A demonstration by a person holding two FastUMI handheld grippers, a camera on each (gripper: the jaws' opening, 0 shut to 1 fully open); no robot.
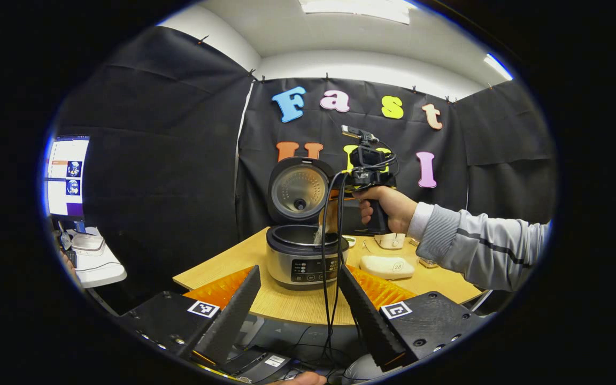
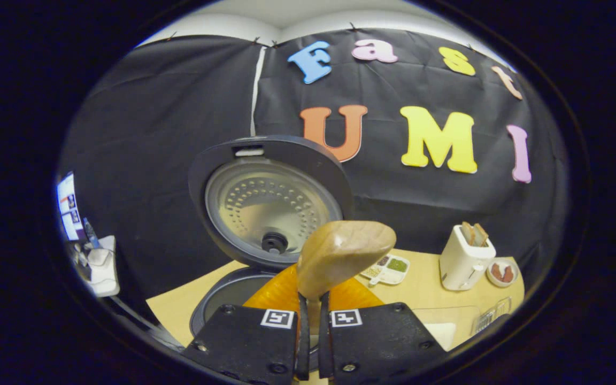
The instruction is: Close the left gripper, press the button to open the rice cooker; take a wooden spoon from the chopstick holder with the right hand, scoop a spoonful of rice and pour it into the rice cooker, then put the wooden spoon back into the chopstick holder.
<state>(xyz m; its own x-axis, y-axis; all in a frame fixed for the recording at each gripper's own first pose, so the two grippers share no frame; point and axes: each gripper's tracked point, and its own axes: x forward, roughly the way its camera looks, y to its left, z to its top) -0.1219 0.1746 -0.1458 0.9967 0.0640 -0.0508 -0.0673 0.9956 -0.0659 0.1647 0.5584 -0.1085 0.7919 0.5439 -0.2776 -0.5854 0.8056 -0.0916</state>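
Observation:
The rice cooker [image 1: 308,262] stands on the wooden table with its lid [image 1: 300,190] swung up. My left gripper [image 1: 298,268] is open, back from the table edge, its fingers spread either side of the cooker and holding nothing. A hand holds my right gripper [image 1: 369,174] above the cooker's right side. In the right gripper view, that gripper [image 2: 312,299] is shut on the handle of the wooden spoon [image 2: 343,256]. The spoon's bowl is tipped with its back toward the camera, over the open pot [image 2: 228,294]. A pale streak [image 1: 318,233] hangs under the spoon into the pot.
A white toaster [image 2: 466,256] with bread, a small dish [image 2: 502,272] and a compartment tray [image 2: 388,267] stand at the table's back right. A white box [image 1: 388,266] lies right of the cooker. A black cable [image 1: 335,267] hangs from the right gripper across the cooker's front.

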